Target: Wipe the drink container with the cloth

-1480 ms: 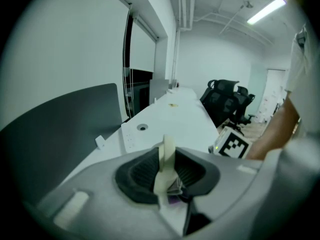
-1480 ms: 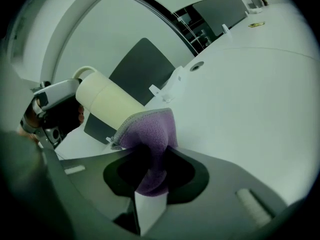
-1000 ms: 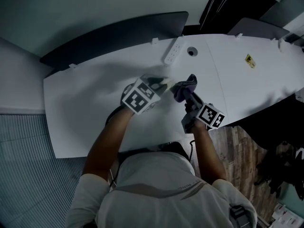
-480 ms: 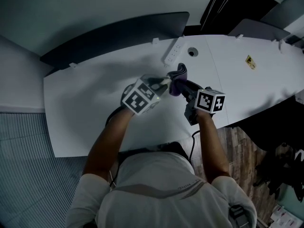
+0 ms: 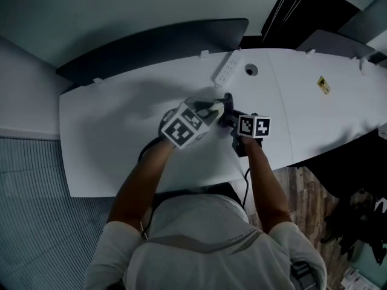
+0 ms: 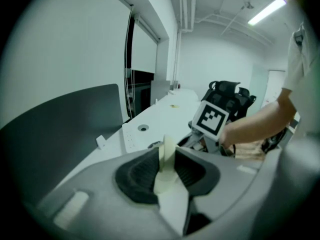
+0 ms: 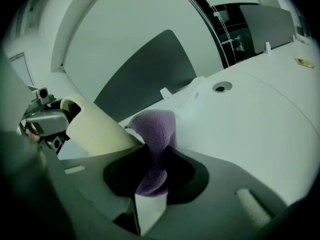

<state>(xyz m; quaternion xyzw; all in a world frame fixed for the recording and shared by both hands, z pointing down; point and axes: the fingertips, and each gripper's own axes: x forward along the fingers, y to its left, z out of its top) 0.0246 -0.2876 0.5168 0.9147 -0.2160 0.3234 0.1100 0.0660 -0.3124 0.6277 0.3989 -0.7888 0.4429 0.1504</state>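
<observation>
Jaws on the left gripper (image 6: 165,156) are clamping the cream cup (image 7: 92,129); those on the right gripper (image 7: 152,166) are pinching the purple cloth (image 7: 156,126).

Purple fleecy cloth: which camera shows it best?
The right gripper view: the purple fleecy cloth stands large, clamped between the jaws. The head view shows only a dark scrap; the left gripper view shows none.
</observation>
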